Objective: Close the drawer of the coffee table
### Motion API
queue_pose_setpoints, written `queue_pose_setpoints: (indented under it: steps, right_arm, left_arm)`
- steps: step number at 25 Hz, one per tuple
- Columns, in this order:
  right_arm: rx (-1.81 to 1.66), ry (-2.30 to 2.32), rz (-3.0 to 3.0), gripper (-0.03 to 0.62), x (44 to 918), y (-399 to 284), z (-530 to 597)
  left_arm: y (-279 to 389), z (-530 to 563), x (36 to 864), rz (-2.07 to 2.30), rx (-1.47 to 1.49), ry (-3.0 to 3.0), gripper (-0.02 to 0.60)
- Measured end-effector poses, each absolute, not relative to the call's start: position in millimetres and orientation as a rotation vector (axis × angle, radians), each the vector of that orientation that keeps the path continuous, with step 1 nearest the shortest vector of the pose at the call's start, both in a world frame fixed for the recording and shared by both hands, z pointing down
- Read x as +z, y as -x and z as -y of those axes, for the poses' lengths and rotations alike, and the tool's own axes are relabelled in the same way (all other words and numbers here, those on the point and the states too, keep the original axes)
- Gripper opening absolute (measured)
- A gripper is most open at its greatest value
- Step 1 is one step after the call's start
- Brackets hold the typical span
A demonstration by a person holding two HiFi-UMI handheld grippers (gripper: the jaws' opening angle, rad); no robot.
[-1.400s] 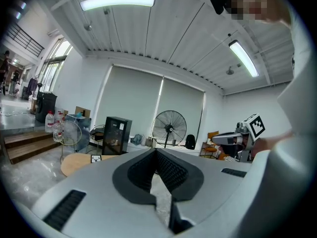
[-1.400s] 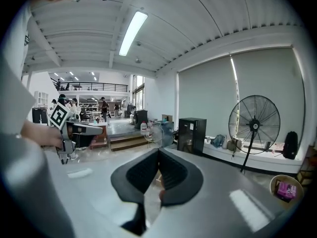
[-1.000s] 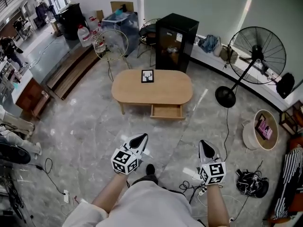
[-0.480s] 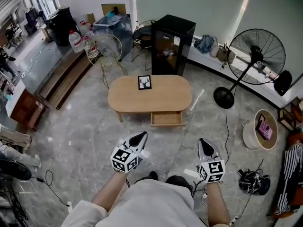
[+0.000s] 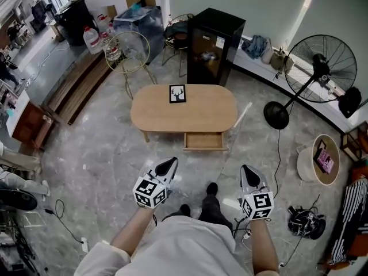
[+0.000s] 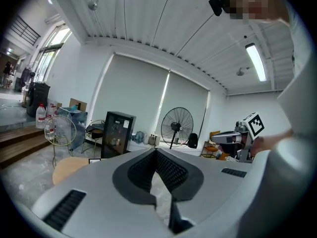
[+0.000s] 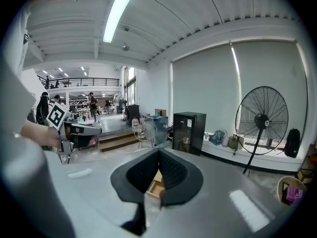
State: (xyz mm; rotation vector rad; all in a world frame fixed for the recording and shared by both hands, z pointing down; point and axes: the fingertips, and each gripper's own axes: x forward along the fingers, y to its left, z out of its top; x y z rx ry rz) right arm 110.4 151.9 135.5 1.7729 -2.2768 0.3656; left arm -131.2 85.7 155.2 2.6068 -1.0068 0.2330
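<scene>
The drawer (image 5: 203,140) is seen pulled out from the near side of the coffee table (image 5: 184,114), right of its middle; only bare wood is shown inside it. A framed deer picture (image 5: 177,93) is set on the tabletop toward the far edge. At the right, near a standing fan (image 5: 320,68), a round pale basket (image 5: 303,167) is placed on the floor, and a pink item (image 5: 324,161) is held in it. A black cabinet (image 5: 215,45) stands beyond the table.

The left gripper (image 5: 168,167) and the right gripper (image 5: 251,177) are held side by side well short of the table, apart from the drawer. On both, the jaws are pressed together with nothing clamped between them, and nothing is touched by either.
</scene>
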Motion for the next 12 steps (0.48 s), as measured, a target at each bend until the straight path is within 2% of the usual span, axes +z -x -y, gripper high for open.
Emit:
queue_pose_setpoints:
  steps: [12]
  right_arm:
    - [0.437, -1.545, 2.359, 0.005, 178.0, -153.3, -55.1]
  left_arm:
    - [76.1, -17.2, 191.4, 1.128, 0.251, -2.499, 0.005]
